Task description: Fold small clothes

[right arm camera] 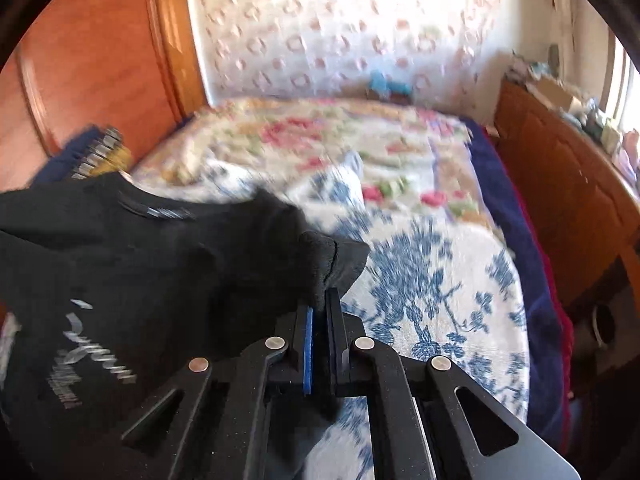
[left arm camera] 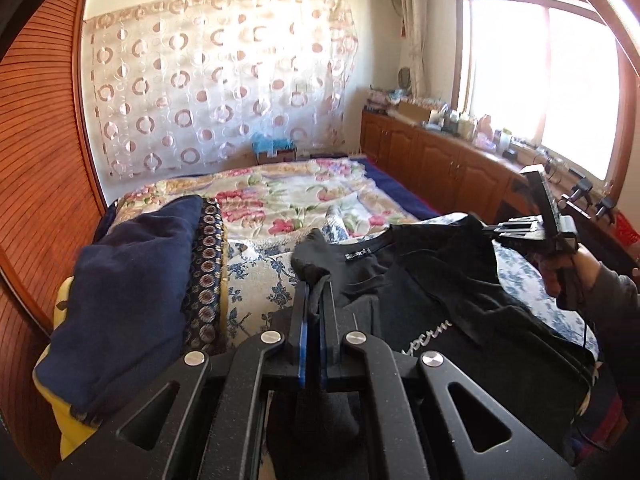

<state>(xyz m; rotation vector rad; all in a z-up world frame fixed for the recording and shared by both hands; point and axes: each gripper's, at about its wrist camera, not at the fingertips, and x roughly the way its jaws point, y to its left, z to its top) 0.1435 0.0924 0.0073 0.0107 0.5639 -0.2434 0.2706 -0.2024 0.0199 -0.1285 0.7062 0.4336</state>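
A black T-shirt with pale lettering lies spread over a blue-flowered sheet on the bed. My left gripper is shut on the shirt's left shoulder, and a bunch of black cloth sticks up past its tips. In the same view my right gripper, held by a sleeved hand, is seen pinching the other shoulder. The right wrist view is blurred: my right gripper is shut on the black T-shirt at its shoulder, and the cloth is lifted off the sheet there.
A folded navy blanket with a patterned border lies at the left. A floral quilt covers the far bed. Wooden cabinets with clutter run along the right under the window. A wooden wardrobe stands at the left.
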